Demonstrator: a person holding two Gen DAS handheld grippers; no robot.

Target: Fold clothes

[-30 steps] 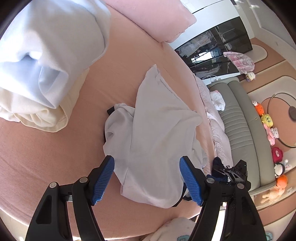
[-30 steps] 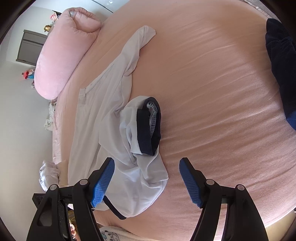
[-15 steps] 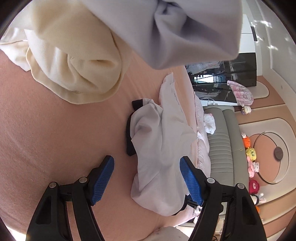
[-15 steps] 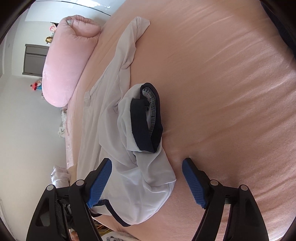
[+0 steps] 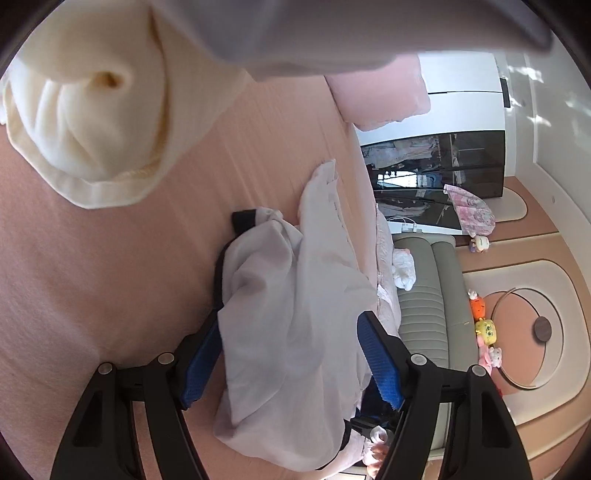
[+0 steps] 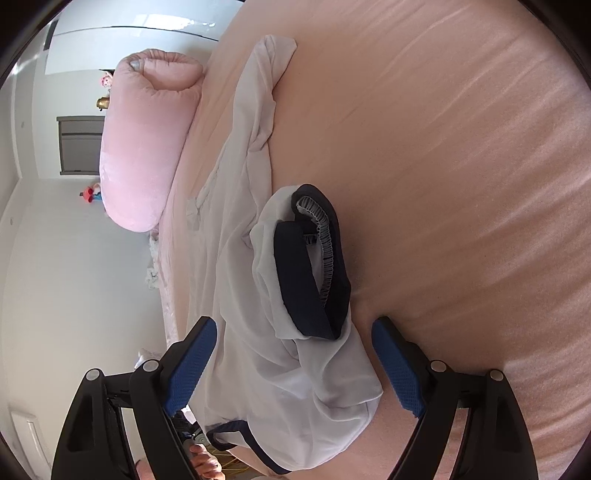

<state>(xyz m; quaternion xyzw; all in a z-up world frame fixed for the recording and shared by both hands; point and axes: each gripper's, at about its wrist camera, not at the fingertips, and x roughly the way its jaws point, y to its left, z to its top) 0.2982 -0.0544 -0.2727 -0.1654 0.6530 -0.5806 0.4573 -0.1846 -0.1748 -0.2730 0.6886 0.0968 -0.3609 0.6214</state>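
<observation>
A crumpled white garment [image 5: 295,314] with a dark navy waistband [image 6: 314,266] lies on the pink bed [image 6: 461,184]; it also shows in the right wrist view [image 6: 295,387]. My left gripper [image 5: 291,362] is open, its blue pads either side of the garment's near part. My right gripper [image 6: 295,362] is open too, straddling the garment just below the waistband. Neither gripper holds cloth.
A cream garment [image 5: 92,122] and a pale blue one [image 5: 351,29] lie bunched at the top of the left wrist view. A pink pillow [image 6: 144,147] lies at the bed's end. A grey sofa [image 5: 428,314] with soft toys stands beyond the bed edge.
Both grippers have moved closer to the white garment, which now lies between their open pads. The left view has swung, so the cream and blue garments fill more of its top.
</observation>
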